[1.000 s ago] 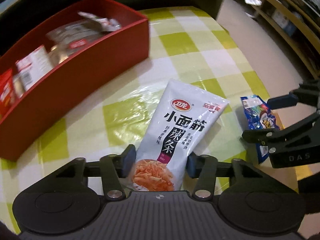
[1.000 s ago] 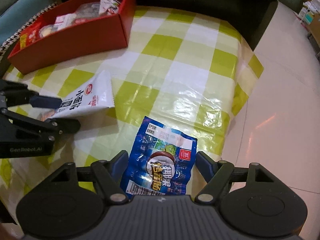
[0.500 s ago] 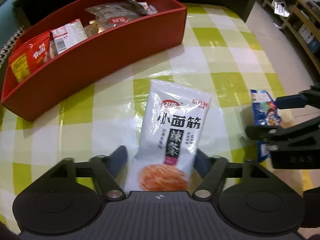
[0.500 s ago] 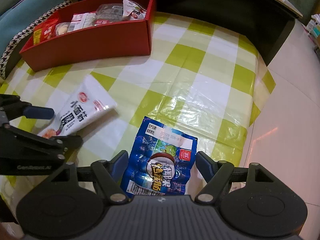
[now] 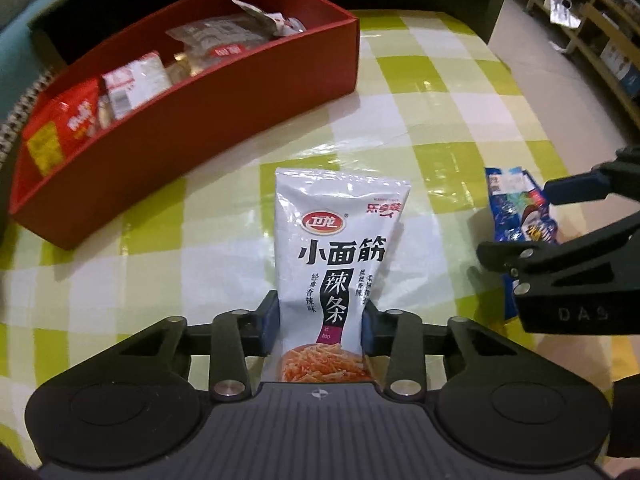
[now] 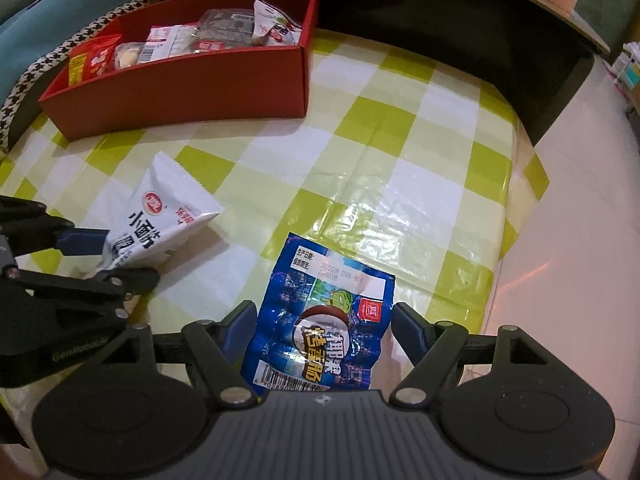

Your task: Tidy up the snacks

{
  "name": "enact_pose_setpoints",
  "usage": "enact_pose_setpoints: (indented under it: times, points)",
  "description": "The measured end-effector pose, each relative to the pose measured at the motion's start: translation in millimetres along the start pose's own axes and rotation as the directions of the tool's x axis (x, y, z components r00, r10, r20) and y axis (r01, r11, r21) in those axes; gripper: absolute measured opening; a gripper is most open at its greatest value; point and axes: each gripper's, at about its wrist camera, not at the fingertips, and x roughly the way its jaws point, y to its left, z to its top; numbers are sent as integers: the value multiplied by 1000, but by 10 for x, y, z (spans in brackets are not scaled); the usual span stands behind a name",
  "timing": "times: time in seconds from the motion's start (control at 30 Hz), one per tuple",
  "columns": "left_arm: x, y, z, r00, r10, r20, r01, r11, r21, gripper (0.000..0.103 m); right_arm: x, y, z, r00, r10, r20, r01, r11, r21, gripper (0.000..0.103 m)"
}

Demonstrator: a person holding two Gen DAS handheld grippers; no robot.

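A white spicy-strip snack packet (image 5: 336,264) stands between the fingers of my left gripper (image 5: 320,318), which is shut on its lower part and holds it above the checked tablecloth; it also shows in the right wrist view (image 6: 160,224). A blue sausage packet (image 6: 324,320) lies flat on the cloth between the fingers of my right gripper (image 6: 324,326), which is open around it. The blue packet also shows in the left wrist view (image 5: 516,208). A red box (image 5: 192,120) holding several snack packets stands at the back left.
The table carries a green-and-white checked cloth (image 6: 400,160). Its right edge drops to a pale floor (image 6: 580,200). Shelves (image 5: 600,28) stand at the far right. A dark cabinet (image 6: 440,20) is behind the table, and a houndstooth fabric (image 6: 48,64) lies left of the box.
My left gripper has shut on the white packet and raised it upright, turning toward the red box. The right gripper stays open around the blue packet, with its view shifted a little.
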Motion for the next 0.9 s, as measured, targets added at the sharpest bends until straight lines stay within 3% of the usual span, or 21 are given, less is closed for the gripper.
enact_pose_setpoints:
  times: [0.5, 0.7, 0.77, 0.8, 0.9]
  points:
    - [-285, 259, -7, 992, 98, 75, -93, 993, -70, 45, -218, 293, 219, 994, -7, 105, 13, 998, -59, 80]
    - [-367, 383, 10, 990, 105, 94, -94, 989, -113, 45, -311, 400, 312, 989, 3, 150, 8, 997, -71, 78]
    - [-389, 421, 16, 989, 109, 100, -96, 987, -126, 44, -333, 405, 328, 987, 4, 161, 7, 998, -70, 54]
    - [-398, 439, 16, 989, 109, 102, -95, 987, -131, 45, -335, 394, 340, 988, 15, 155, -6, 998, -59, 47]
    - [-404, 463, 13, 989, 113, 100, -99, 985, -138, 45, -232, 367, 339, 994, 14, 104, -8, 998, -57, 47]
